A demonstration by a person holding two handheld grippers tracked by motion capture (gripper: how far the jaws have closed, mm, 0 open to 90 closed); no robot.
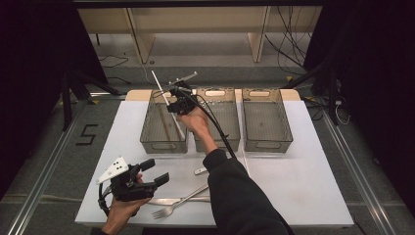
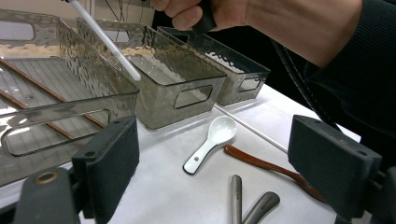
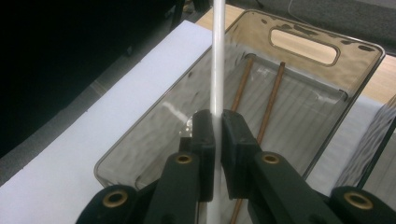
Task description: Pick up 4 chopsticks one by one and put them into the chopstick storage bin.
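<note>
Holding a thin white plastic chopstick [image 3: 217,70] over the leftmost smoky-grey plastic bin [image 3: 140,144] — ready to lower it in.

Nearest the person, the left gripper [image 1: 155,172] hovers above the white table [image 1: 303,191] with its jaws spread wide and empty, over the loose cutlery. Farther out, the right gripper [image 1: 176,104] pinches the chopstick at mid-length, jaws pressed together on it; the stick's long axis tilts steeply, lower end over the bin, where two brown wooden chopsticks [image 3: 271,100] lie lengthwise — the right hand is the nearer to the bin.
</note>
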